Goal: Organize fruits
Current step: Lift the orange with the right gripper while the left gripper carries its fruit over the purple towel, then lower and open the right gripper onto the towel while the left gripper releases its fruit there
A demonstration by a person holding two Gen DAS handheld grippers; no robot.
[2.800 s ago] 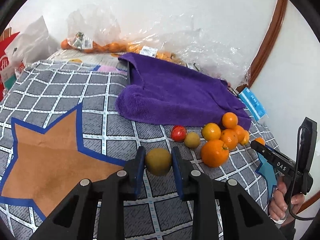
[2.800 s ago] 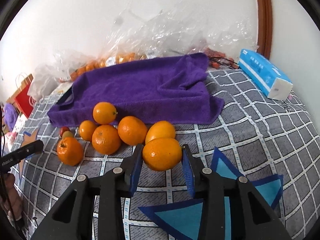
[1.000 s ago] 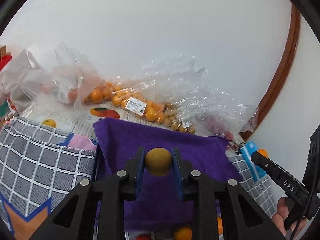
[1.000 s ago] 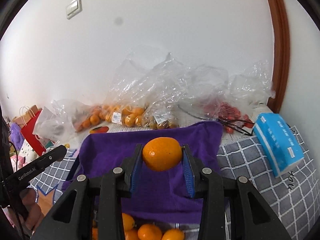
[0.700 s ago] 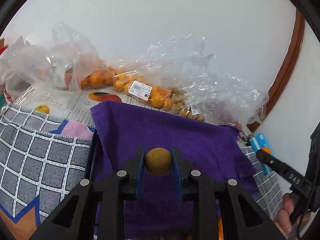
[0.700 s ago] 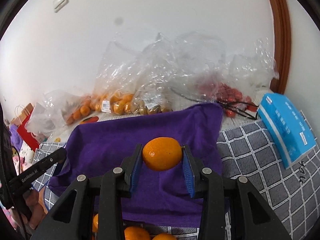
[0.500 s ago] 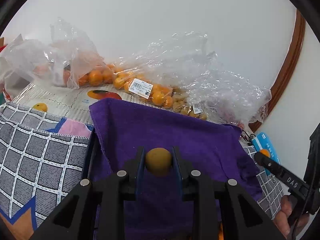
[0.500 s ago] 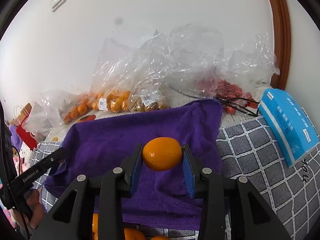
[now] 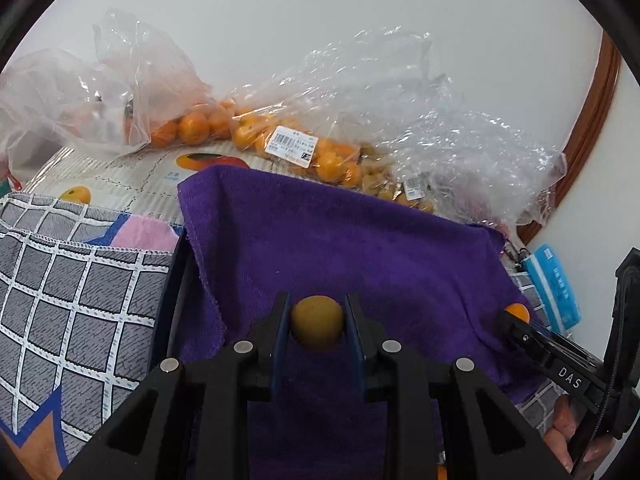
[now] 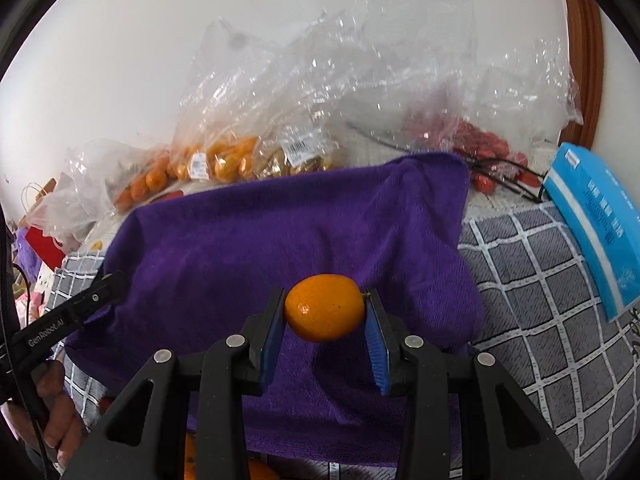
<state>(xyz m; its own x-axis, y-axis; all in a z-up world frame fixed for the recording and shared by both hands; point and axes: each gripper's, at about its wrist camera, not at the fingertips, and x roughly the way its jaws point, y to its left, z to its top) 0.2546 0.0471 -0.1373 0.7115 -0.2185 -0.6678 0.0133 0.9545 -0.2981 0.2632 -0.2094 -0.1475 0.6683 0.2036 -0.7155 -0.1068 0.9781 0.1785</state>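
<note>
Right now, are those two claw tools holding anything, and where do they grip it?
Left gripper pinches a small brownish-yellow fruit by its sides; right gripper pinches an orange at its ends.

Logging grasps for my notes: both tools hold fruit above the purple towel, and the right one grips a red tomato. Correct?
Not quite. The right tool grips an orange, not a tomato, as the right wrist view shows. The rest stands: the left tool holds a brownish-yellow fruit, both above the purple towel.

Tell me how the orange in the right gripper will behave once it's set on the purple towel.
The orange is round and smooth, so it will likely roll. The towel looks soft and rumpled, which should slow it. The right gripper pinches it undented, so it seems firm.
</note>
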